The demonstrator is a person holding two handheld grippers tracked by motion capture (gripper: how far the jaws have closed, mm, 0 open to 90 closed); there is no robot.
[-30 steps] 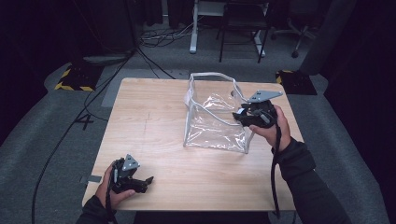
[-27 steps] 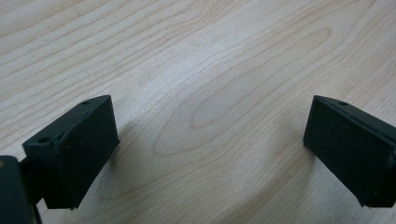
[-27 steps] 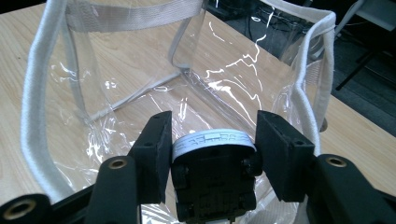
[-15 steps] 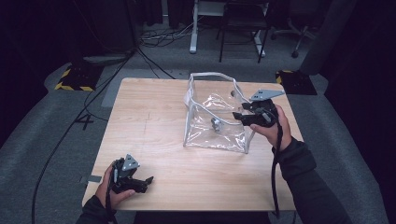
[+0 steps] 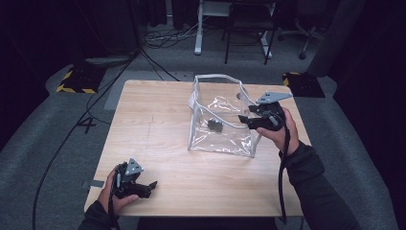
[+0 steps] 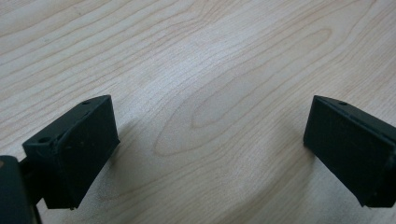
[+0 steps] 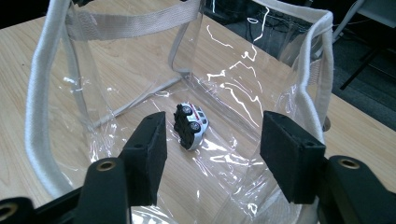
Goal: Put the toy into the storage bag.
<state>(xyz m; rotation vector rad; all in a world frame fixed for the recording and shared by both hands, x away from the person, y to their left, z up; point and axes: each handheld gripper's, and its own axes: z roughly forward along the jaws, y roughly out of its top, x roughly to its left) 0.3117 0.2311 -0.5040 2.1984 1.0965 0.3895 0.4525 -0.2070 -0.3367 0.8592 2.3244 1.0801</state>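
From above, a small dark toy car [image 5: 215, 124] lies inside the clear bag [image 5: 225, 139] mid-table. Over the bag's rim hangs the right gripper [image 5: 246, 120], whose jaws have just been opening, with nothing between them. Near the table's [image 5: 158, 120] front edge, the left gripper [image 5: 149, 188] rests released. Right gripper view: the car [image 7: 190, 125] is white-and-black, tipped on its side, wheels showing. Left gripper view: the jaws gape over bare wood [image 6: 210, 93].

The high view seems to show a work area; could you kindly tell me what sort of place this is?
Probably a recording studio or lab: a light wooden table ringed by dark curtains, black cables across the grey floor, and yellow-black hazard-striped plates.
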